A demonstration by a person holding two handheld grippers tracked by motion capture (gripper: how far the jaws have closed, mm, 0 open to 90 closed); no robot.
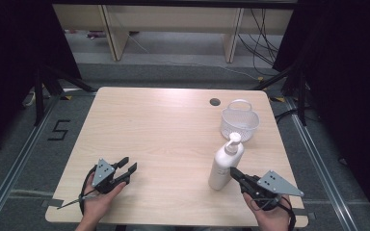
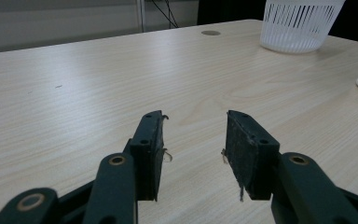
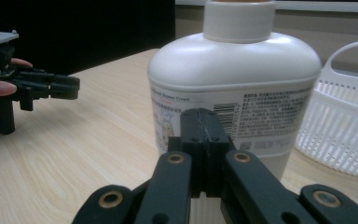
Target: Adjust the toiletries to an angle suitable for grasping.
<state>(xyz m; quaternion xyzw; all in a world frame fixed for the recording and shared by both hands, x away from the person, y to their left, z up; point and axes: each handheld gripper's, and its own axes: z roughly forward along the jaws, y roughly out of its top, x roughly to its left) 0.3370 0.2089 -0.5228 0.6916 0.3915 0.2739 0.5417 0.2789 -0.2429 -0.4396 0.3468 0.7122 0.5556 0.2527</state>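
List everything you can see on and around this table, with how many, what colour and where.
White plastic pump bottle: one, white, upright at the table's near right, just ahead of the right gripper.
White slotted plastic basket with a handle: one, white, far right of the table, beyond the bottle.
Light wooden table: one, pale wood, centre; a round dark cable hole near its far edge.
Black tape number five: one, on the grey floor at left.
Left gripper: one, black, near left, jaws open with nothing between them.
Right gripper: one, black, near right, jaws shut, tips pointing at the bottle.
Hands: two, at the bottom edge, one on each gripper.
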